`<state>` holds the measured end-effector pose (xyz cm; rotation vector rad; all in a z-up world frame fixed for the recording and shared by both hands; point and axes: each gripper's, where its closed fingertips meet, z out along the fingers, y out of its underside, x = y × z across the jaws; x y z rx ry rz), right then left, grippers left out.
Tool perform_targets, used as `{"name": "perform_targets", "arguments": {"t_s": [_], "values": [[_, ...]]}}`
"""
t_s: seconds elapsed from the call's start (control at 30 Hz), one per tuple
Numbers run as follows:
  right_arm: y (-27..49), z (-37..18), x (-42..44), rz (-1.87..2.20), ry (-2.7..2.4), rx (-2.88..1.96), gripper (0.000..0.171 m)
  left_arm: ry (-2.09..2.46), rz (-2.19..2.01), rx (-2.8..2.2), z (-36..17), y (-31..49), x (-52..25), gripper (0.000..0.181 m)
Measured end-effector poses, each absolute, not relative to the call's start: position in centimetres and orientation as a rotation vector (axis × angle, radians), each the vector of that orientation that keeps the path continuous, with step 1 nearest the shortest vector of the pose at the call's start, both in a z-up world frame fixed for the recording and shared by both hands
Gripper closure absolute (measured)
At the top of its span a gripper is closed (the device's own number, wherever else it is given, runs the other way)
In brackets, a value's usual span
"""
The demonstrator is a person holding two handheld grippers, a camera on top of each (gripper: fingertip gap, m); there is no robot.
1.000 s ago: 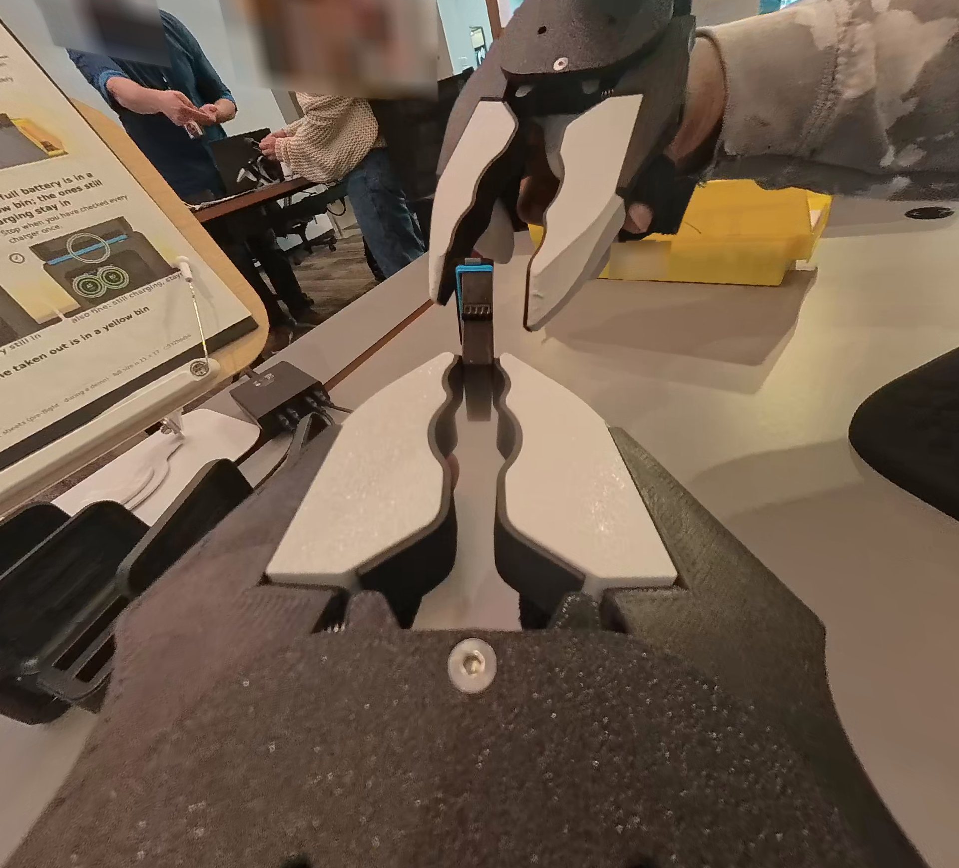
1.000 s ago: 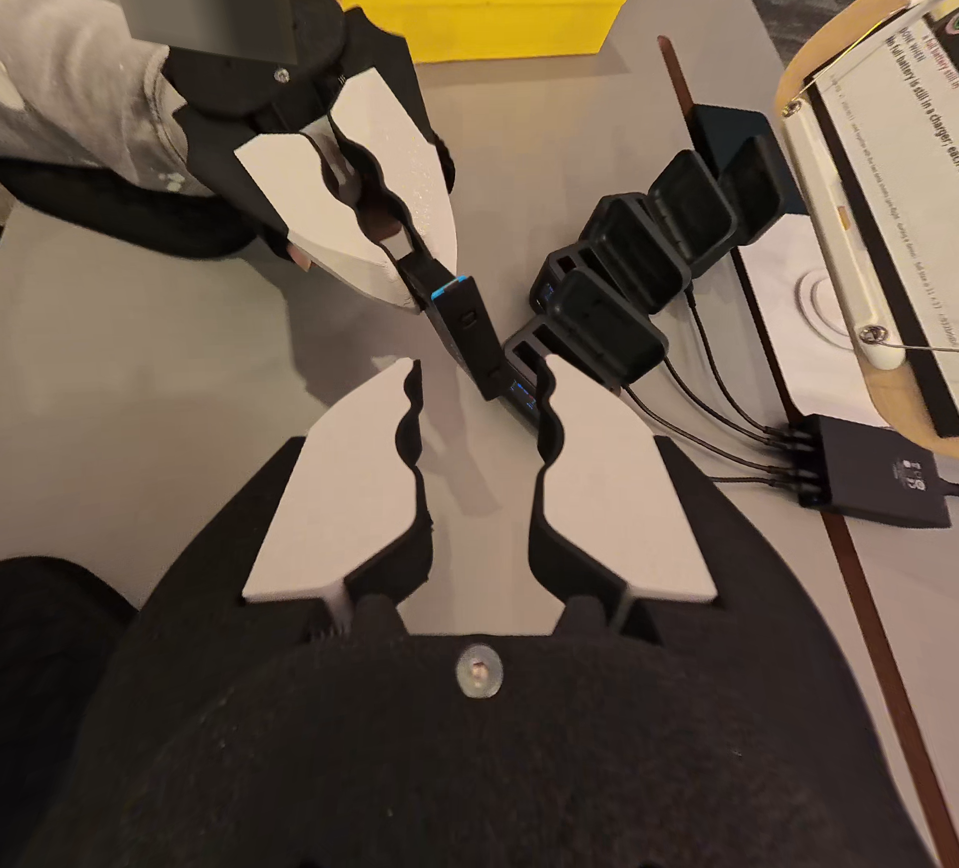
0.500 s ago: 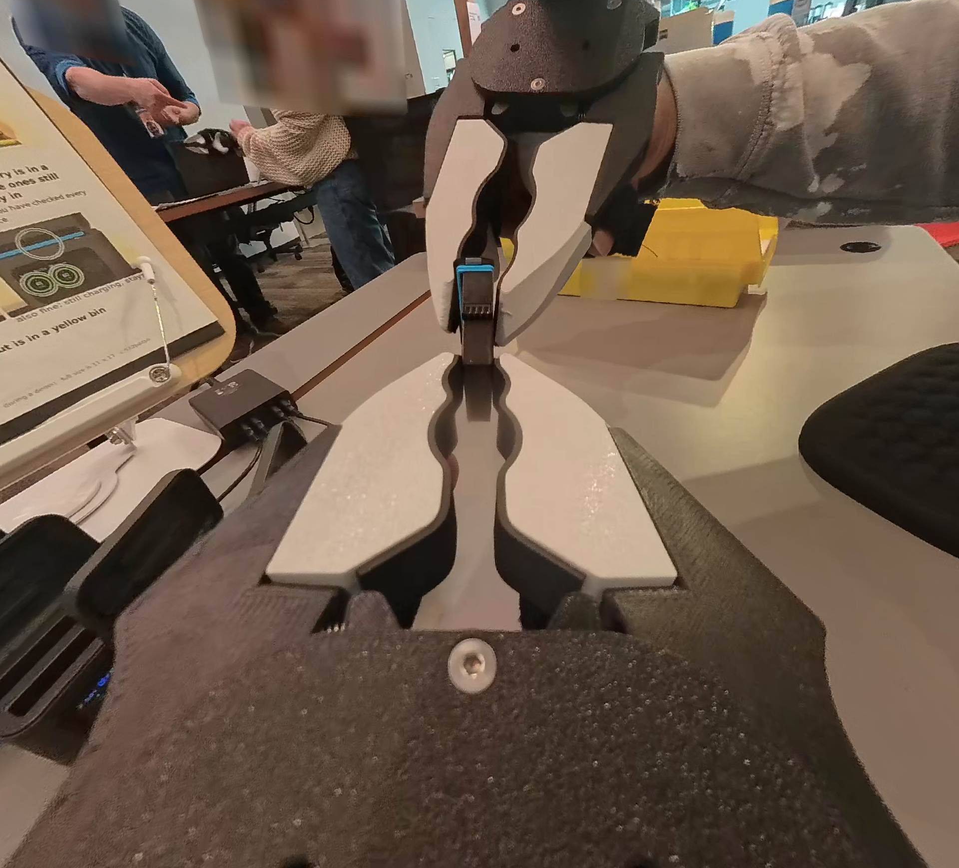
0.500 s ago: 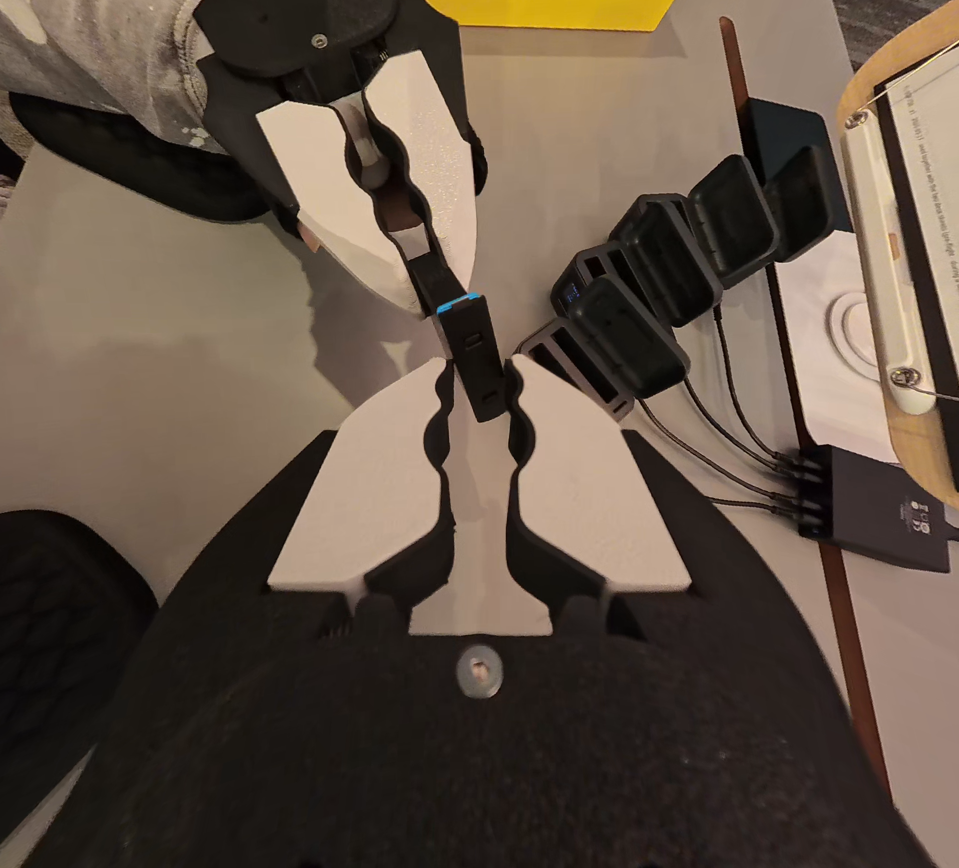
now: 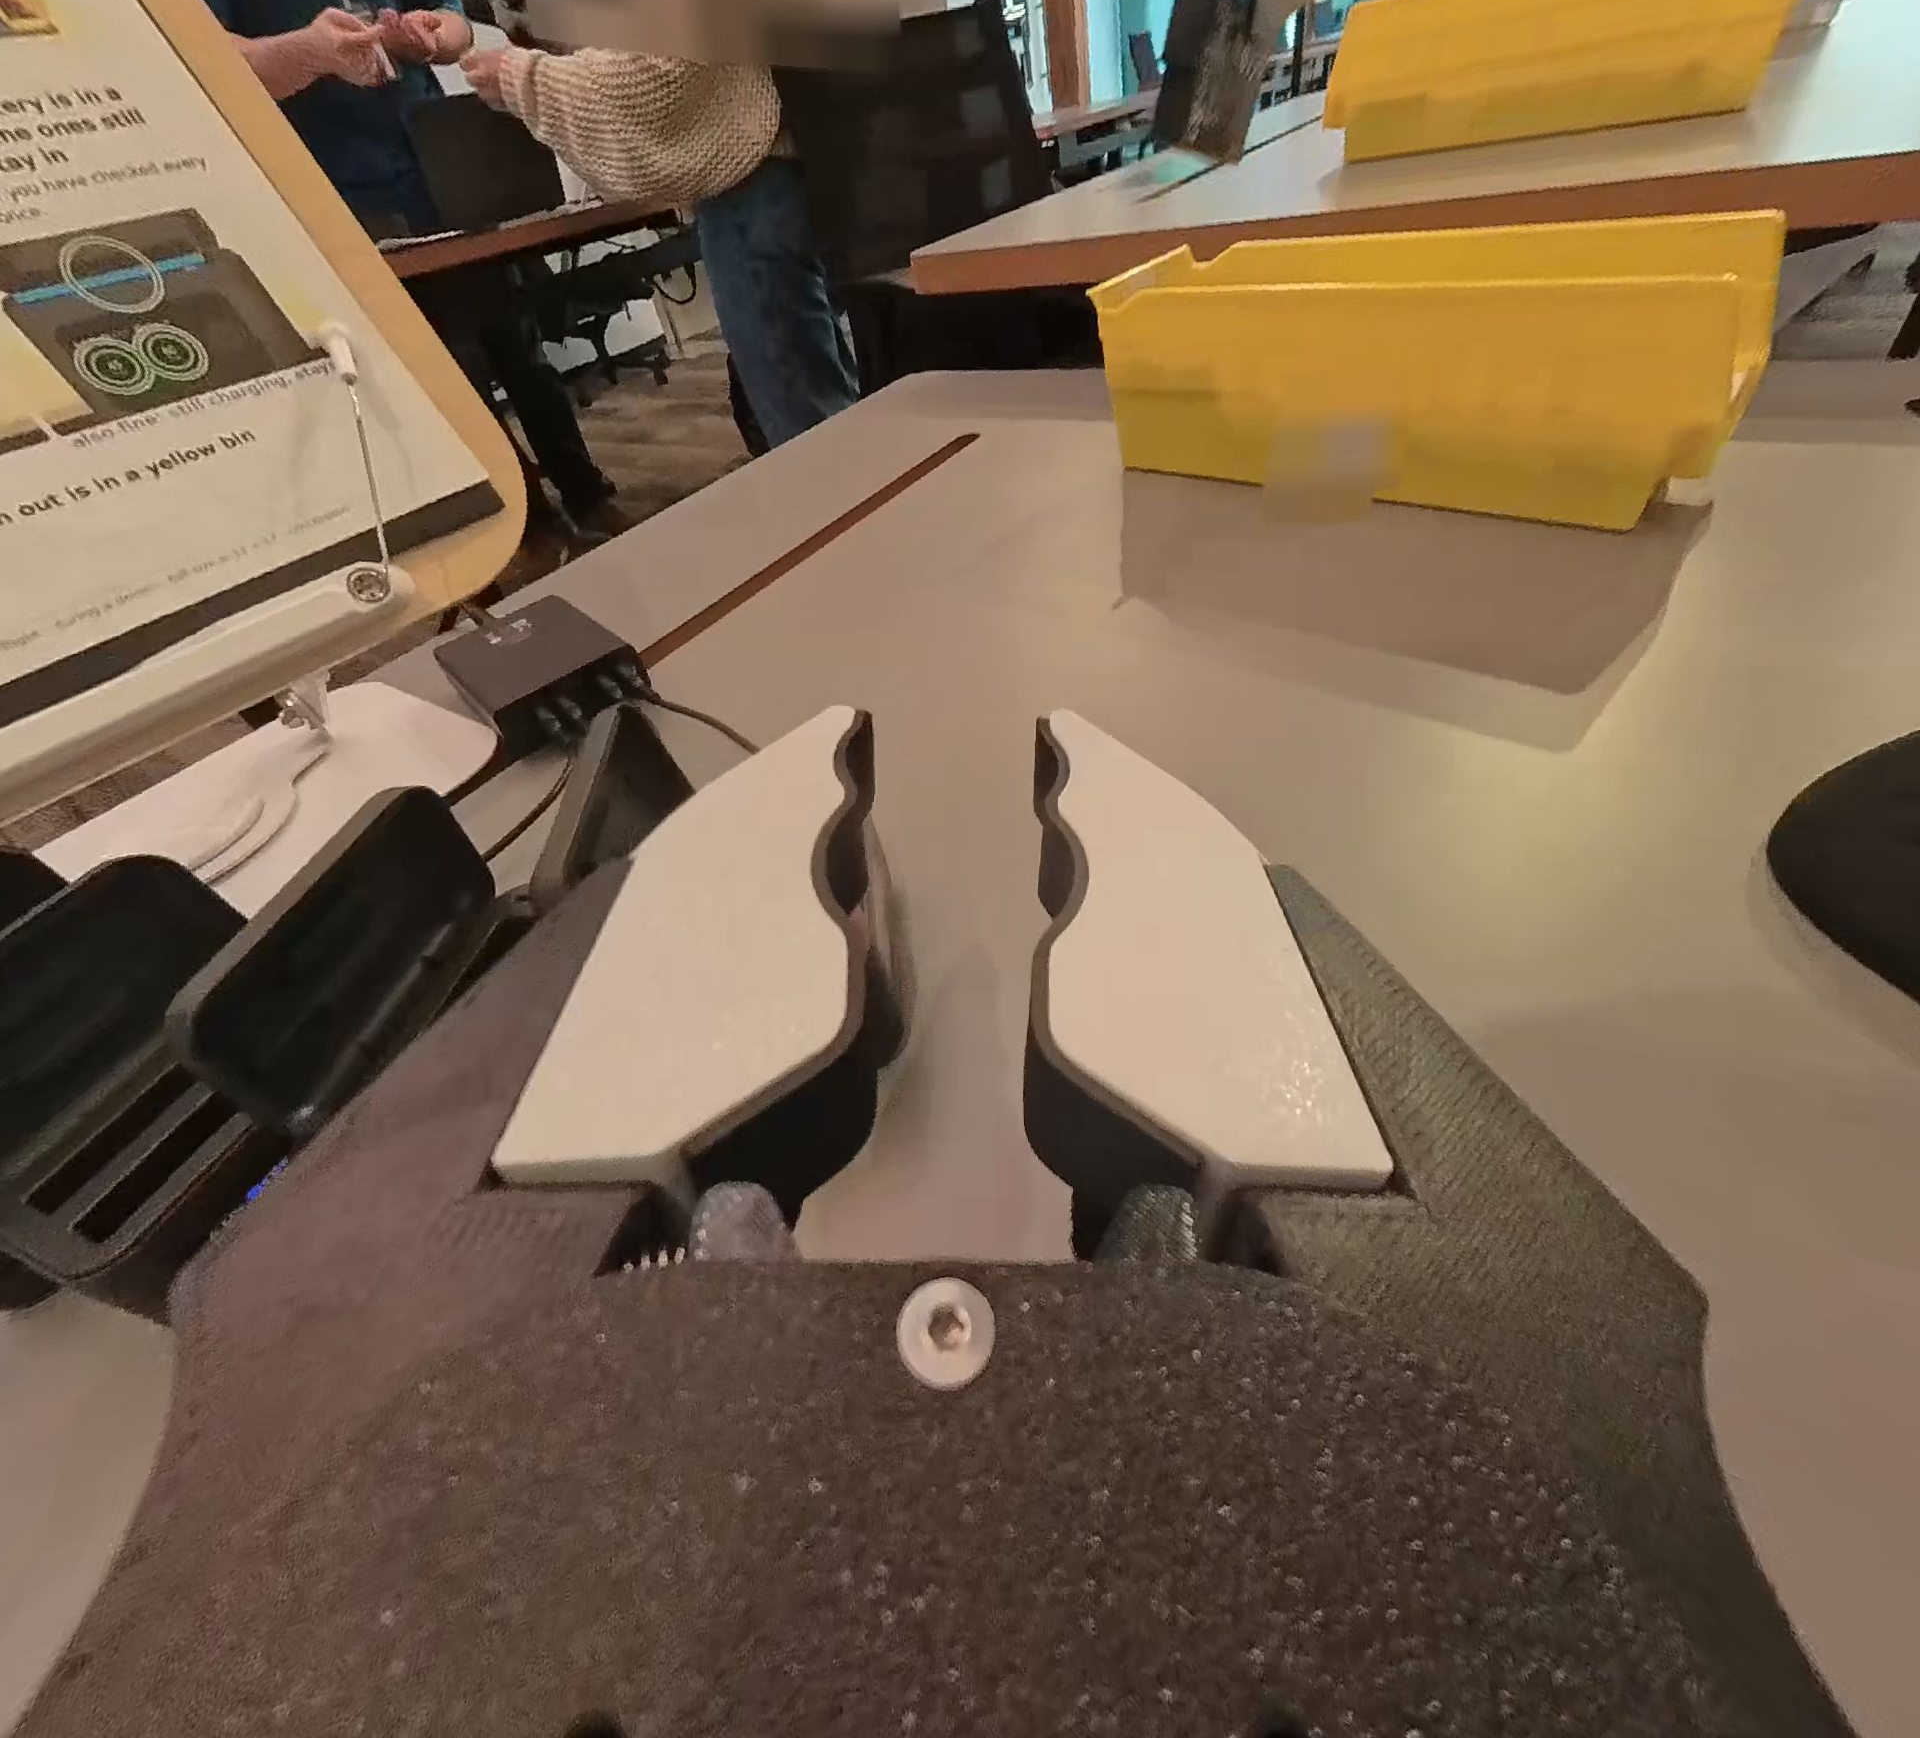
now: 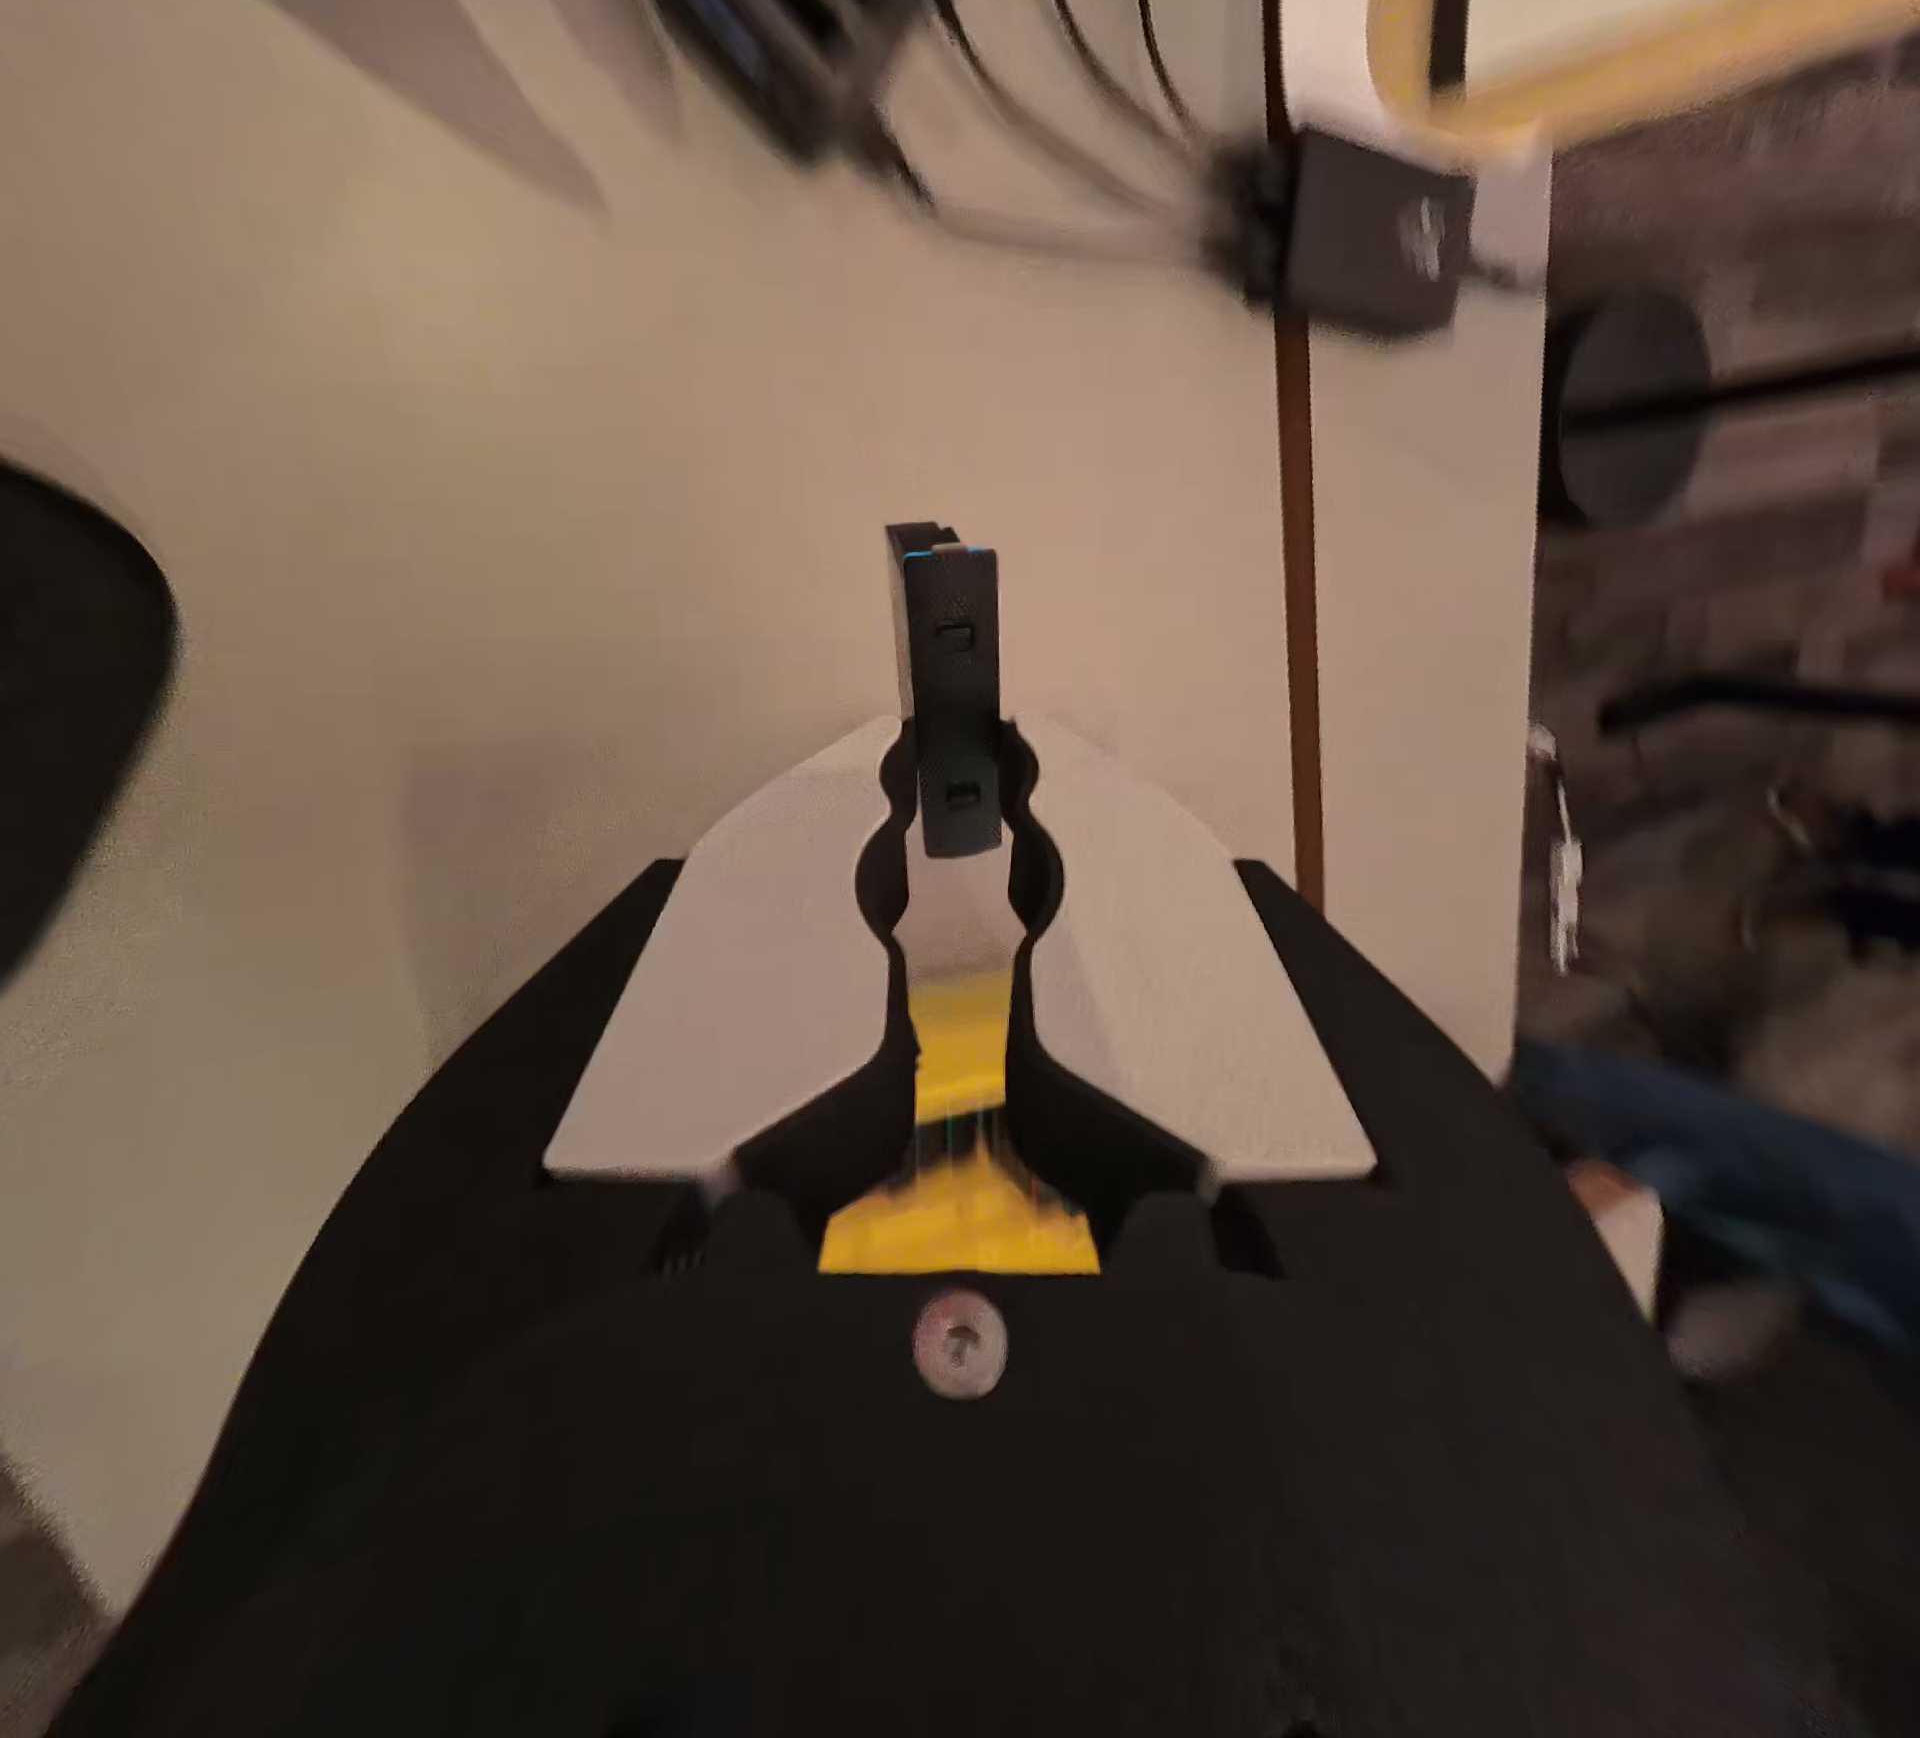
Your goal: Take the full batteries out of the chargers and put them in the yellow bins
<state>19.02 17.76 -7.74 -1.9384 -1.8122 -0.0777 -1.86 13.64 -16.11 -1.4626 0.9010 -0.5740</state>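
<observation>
In the right wrist view, a black battery [image 6: 951, 701] with a blue end is clamped between the white fingers of the right gripper [image 6: 956, 732], at frame centre (the surroundings are motion-blurred). A yellow bin [image 6: 956, 1210] is glimpsed through the gap behind the fingers. In the left wrist view, the left gripper [image 5: 951, 732] is seen with jaws apart and nothing between them, above the grey table [image 5: 1351, 805]. Chargers [image 5: 208, 1013] are found at lower left, another yellow bin [image 5: 1403, 379] at upper right.
</observation>
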Motion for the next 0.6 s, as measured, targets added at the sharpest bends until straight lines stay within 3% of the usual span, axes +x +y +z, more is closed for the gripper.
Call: {"name": "perform_targets", "arguments": {"t_s": [0.27, 0.6], "values": [[19.7, -12.4, 35.2, -0.431, -1.752, -2.337, 0.157, 0.939, -0.523, -1.508, -18.0, 14.0, -1.5, 0.155], [20.3, -19.6, 39.0, -0.424, -1.805, -2.452, 0.157, 0.958, -0.516, -1.555, -19.8, 14.4, -1.6, 0.157]]}}
